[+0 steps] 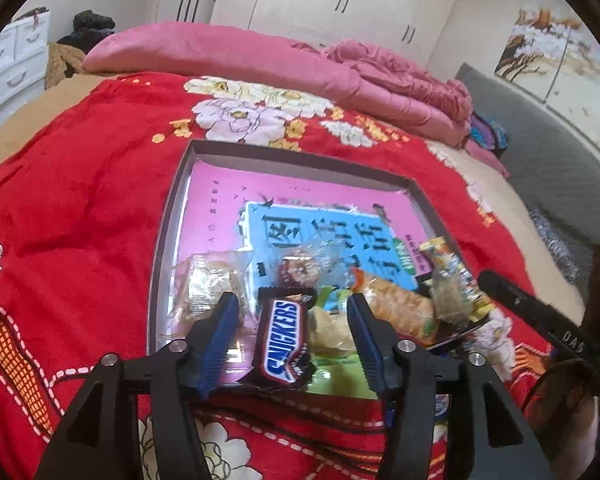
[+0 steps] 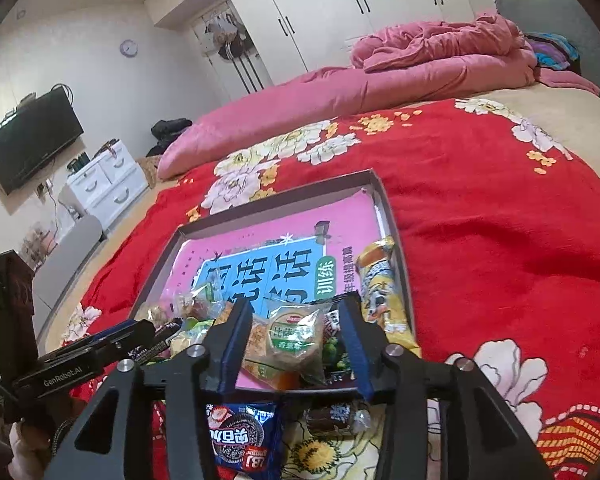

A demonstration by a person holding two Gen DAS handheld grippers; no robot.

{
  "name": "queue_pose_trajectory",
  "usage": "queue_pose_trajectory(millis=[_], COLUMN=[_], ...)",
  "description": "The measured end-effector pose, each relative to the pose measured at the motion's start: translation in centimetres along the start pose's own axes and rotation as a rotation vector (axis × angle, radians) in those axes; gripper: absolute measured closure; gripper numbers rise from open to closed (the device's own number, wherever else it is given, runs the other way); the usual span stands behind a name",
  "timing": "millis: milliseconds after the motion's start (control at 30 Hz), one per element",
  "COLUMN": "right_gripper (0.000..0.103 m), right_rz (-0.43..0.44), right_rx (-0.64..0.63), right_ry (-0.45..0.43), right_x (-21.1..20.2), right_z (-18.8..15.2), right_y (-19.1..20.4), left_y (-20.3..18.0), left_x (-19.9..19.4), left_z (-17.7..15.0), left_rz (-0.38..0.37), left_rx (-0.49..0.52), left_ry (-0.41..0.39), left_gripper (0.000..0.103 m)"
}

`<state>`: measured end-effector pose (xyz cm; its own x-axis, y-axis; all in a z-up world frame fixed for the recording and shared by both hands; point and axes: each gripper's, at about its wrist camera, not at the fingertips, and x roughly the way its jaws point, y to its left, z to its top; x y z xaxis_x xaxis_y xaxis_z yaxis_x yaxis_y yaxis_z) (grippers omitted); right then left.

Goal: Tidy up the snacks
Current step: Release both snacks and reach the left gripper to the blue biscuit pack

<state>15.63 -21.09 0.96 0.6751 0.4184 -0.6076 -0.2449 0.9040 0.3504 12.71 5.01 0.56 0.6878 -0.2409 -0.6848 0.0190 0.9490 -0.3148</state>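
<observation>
Snacks lie heaped at the near end of a shallow box [image 1: 172, 216] that sits on the red flowered blanket [image 1: 80, 208] of the bed. From my left tool [image 1: 292, 310] I look down on a Snickers bar [image 1: 285, 340] lying between the blue fingers, its near end over the box's front edge. The fingers stand apart on either side of the bar with clear gaps, so that tool is partly spread and holds nothing.

My right tool [image 2: 294, 320] hangs over the same end of the box. A round biscuit in a clear wrapper [image 2: 296, 340] lies between its fingers; the left finger looks close to the wrapper, the right one stands off it, and I see no squeeze on the pack, so I read it as parted and not gripping.

A long yellow packet [image 2: 380, 284] lies along the box's right wall. Outside the box, on the blanket just below the right tool, sit a blue cookie packet [image 2: 240, 440] and a small dark wrapped sweet [image 2: 332, 416]. A pink quilt [image 2: 340, 88] is piled at the far side of the bed.
</observation>
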Motion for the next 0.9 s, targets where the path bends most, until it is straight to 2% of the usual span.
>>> queue_pose_trajectory(millis=[200,467,567,767,900], right_gripper=[0.052,0.052,0.052,0.052,0.052], right_rz=[-0.004,-0.036,-0.053,-0.061,-0.059], right_rx=[0.002,-0.09,-0.125,-0.142,-0.139], right_ry=[0.021,0.087,0.1,0.113,0.139], right_x=[-1.5,-2.2,-2.4,-2.9,-2.9], right_z=[-0.7,-2.6,-3.2,-3.8,-4.1], right_y=[-0.9,-0.4,-0.1,-0.8,-1.4], left_y=[-1.0,-4.9,-5.8,-7.2,-7.1], left_x=[-1.4,-2.1,-2.0,-0.7,0.8], left_z=[-0.4,-3.0,-4.3,-6.0,-6.5], left_rz=[-0.07,-0.142,-0.174,-0.162,-0.17], left_rx=[-0.007,0.048,0.029,0.047,0.007], left_ry=[-0.02,0.036,0.077,0.145,0.197], left_gripper=[0.039,0.039,0.039,0.039,0.039])
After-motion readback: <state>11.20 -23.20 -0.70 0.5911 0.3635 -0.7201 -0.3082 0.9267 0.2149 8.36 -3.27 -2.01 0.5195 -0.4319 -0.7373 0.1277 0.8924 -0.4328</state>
